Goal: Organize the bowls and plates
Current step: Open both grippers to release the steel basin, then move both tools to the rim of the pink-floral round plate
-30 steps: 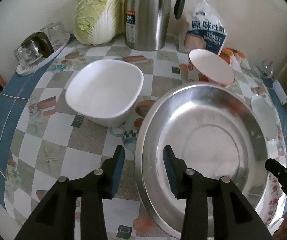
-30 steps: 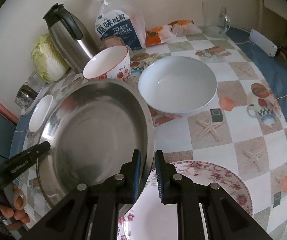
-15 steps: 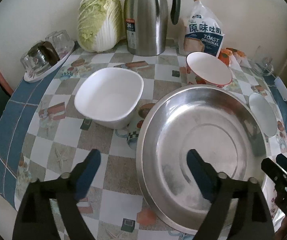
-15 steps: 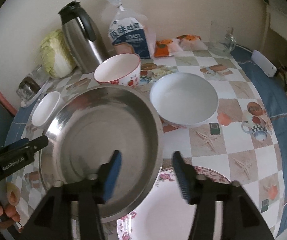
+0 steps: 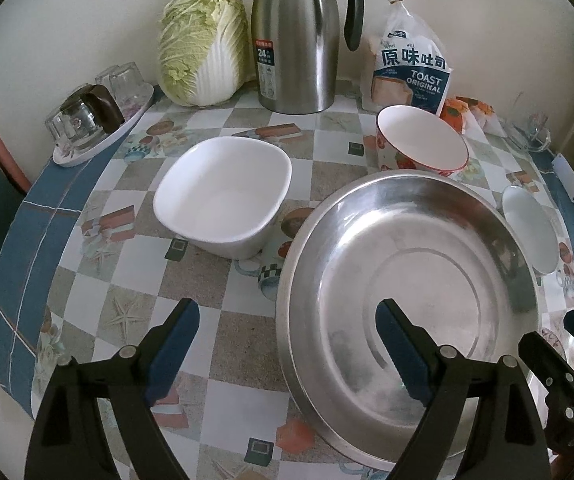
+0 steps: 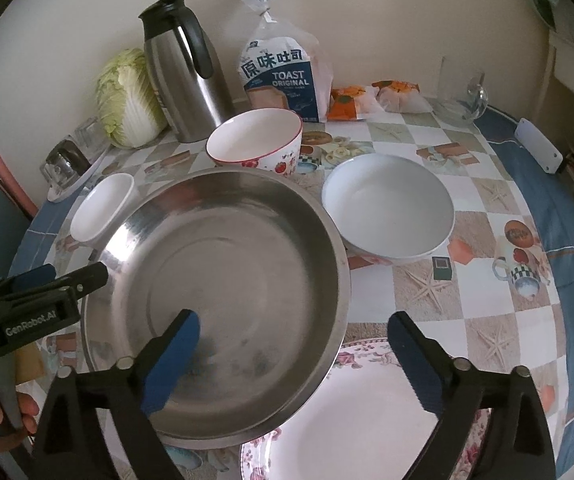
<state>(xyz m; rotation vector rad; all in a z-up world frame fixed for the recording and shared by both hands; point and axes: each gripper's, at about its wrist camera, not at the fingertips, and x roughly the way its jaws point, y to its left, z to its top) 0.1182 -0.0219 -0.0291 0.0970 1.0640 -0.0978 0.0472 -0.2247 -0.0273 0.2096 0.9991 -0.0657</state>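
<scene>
A large steel basin [image 5: 407,280] [image 6: 227,252] lies in the middle of the table, its near right edge resting on a flowered plate [image 6: 367,412]. My left gripper [image 5: 287,312] is open, its fingers straddling the basin's left rim without touching it. My right gripper [image 6: 293,322] has its jaws opening, wide astride the basin's right rim, pads clear of it. Around the basin stand a white square bowl [image 5: 223,196] [image 6: 103,208], a red-rimmed bowl [image 5: 423,148] [image 6: 255,144] and a white round bowl [image 6: 387,208] [image 5: 531,228].
Along the back wall stand a steel thermos jug [image 5: 295,40], a cabbage [image 5: 203,60], a toast bag [image 5: 407,72] and orange snack packets [image 6: 351,104]. A tray of upturned glasses [image 5: 95,120] sits at the back left, a glass jug [image 6: 459,100] at the back right.
Both grippers opened and let go of the steel basin's rim, and both drew back a little. The basin now lies on the table and the plate's edge.
</scene>
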